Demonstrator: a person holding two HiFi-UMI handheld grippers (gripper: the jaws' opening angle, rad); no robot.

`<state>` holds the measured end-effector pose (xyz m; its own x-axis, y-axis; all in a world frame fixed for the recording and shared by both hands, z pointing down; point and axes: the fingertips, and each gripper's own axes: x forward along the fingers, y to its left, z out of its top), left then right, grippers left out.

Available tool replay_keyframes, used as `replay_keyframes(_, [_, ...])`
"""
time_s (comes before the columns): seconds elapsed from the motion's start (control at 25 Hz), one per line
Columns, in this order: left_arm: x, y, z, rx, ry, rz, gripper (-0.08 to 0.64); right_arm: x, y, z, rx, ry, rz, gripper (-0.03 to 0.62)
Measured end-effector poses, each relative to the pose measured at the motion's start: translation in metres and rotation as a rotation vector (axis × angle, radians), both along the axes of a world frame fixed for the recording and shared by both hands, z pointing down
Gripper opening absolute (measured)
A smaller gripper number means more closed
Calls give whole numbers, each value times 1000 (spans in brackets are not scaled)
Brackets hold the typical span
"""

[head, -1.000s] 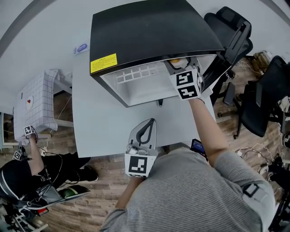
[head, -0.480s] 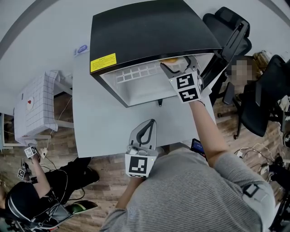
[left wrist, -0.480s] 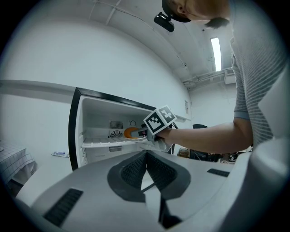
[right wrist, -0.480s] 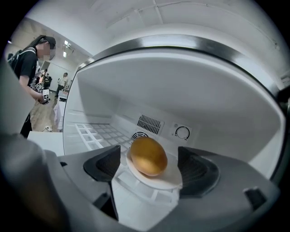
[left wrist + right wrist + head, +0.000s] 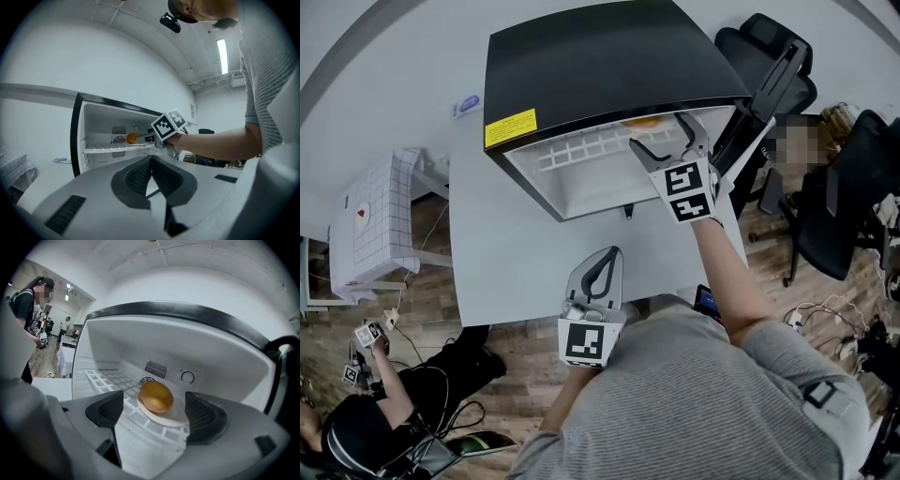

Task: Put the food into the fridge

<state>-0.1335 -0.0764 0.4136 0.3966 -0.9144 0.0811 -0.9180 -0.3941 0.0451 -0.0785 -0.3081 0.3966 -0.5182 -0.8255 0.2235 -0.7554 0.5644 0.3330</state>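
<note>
A golden bread roll (image 5: 156,397) lies on a small white plate (image 5: 177,418) on the wire shelf (image 5: 107,378) of the black mini fridge (image 5: 609,66), whose door stands open. My right gripper (image 5: 157,412) hovers at the fridge mouth. Its jaws are opening wide, and the plate lies ahead of them, clear of both pads. From the head view the roll (image 5: 642,122) peeks out under the fridge top, just beyond the right gripper (image 5: 656,133). My left gripper (image 5: 603,257) rests on the grey table (image 5: 506,253), shut and empty.
The open fridge door (image 5: 769,89) juts out to the right, with black office chairs (image 5: 848,206) behind it. A person (image 5: 370,431) crouches on the floor at lower left. A small table with a checked cloth (image 5: 375,216) stands to the left.
My right gripper has drawn back a little from inside the fridge and its jaws have spread apart, leaving the plate with the roll on the shelf. The left gripper has not moved.
</note>
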Motion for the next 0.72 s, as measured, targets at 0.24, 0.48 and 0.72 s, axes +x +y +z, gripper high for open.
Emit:
replay_keyframes(0.24, [7,5,0,1,-8,13,11,4,18,2,-12,-14,-10,391])
replay_keyframes(0.48, [14,11,-2,6,-18,25,11,9,36,2,-14,-21,-22,390])
replay_keyframes(0.72, [20,14,-7,27,-7,27,11,14,50,1,-17,-31,-30,390])
